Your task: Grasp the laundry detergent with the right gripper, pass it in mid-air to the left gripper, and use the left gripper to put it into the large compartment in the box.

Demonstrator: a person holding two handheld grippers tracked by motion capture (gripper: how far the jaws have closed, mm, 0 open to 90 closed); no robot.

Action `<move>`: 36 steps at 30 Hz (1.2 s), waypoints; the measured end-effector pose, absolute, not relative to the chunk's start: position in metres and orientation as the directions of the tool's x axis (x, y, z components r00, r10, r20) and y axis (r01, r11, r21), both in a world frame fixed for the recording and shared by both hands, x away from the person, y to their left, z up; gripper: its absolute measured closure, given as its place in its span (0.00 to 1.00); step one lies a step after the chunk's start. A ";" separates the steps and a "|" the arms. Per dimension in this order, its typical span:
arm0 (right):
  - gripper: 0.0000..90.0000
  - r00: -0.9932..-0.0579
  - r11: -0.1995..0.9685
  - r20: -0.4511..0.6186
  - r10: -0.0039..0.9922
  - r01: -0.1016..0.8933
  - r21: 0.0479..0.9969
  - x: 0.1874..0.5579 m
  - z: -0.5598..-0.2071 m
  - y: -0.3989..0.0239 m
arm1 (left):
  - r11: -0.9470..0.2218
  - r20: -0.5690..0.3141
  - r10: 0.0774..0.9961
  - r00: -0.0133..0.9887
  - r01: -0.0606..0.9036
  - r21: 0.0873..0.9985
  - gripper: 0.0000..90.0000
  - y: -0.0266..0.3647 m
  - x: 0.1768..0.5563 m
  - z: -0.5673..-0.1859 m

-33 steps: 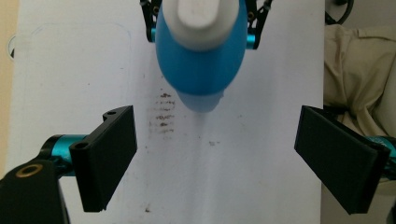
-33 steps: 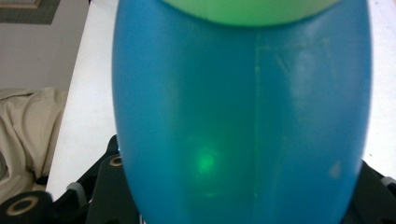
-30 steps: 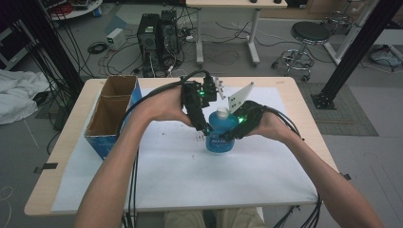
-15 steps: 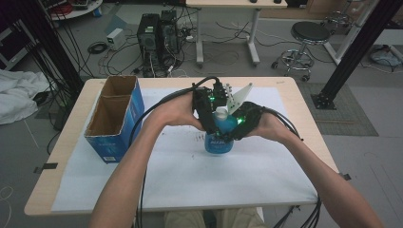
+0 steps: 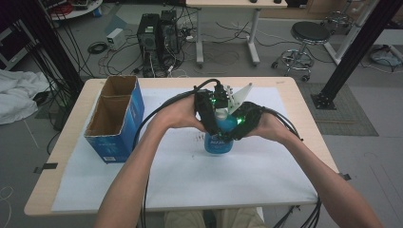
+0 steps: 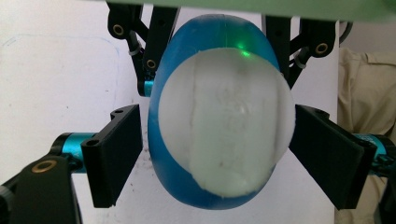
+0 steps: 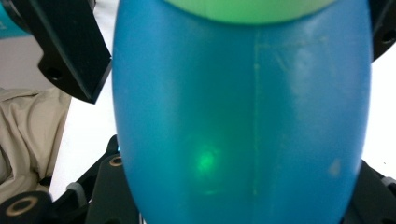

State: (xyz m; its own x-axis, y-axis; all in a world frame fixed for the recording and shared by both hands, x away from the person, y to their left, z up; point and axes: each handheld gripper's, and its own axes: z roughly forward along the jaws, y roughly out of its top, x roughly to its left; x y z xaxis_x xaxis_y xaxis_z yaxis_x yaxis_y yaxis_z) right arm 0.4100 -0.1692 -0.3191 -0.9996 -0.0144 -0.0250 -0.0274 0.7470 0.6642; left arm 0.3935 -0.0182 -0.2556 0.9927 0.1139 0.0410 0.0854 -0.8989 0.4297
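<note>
On the left of the table [image 5: 71, 190] stands an open blue cardboard box [image 5: 115, 118], two compartments showing, near the left edge of the white sheet [image 5: 199, 175] that covers most of the tabletop. Wide bare sheet lies between the box and the middle, and more on the near side, towards the person's forearms.

At the middle of the table a blue bottle [image 5: 218, 140] with a white cap [image 6: 224, 135] stands upright on the sheet. In the high view hands and tools cover its top half, so only the lower body with its label shows.

The left tongs [image 6: 212, 156] come from above. Their jaws have just been closing and flank the cap on both sides; a sliver of space shows on the left, and on the right contact is hard to judge, so they are not yet clenched on it. The right tongs [image 5: 237, 124] are clenched on the bottle's body; in the right gripper view its blue wall blocks the jaw tips.

Beyond the far edge lie grey floor, computer towers [image 5: 157, 35], loose cables and, far right, a round stool [image 5: 310, 34].
</note>
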 end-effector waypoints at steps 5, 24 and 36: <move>0.51 -1.000 0.751 -0.022 -0.010 -0.022 0.660 0.410 -0.320 -0.169 | -0.897 0.040 0.110 0.993 0.082 0.434 0.23 -0.020 0.394 -0.256; 0.51 -1.000 0.751 -0.014 -0.012 -0.018 0.660 0.409 -0.320 -0.168 | -0.890 0.048 0.119 0.992 0.085 0.448 0.33 -0.021 0.393 -0.257; 0.51 -1.000 0.748 -0.006 -0.014 -0.015 0.663 0.407 -0.321 -0.166 | -0.890 0.041 0.114 0.993 0.084 0.448 0.41 -0.019 0.393 -0.256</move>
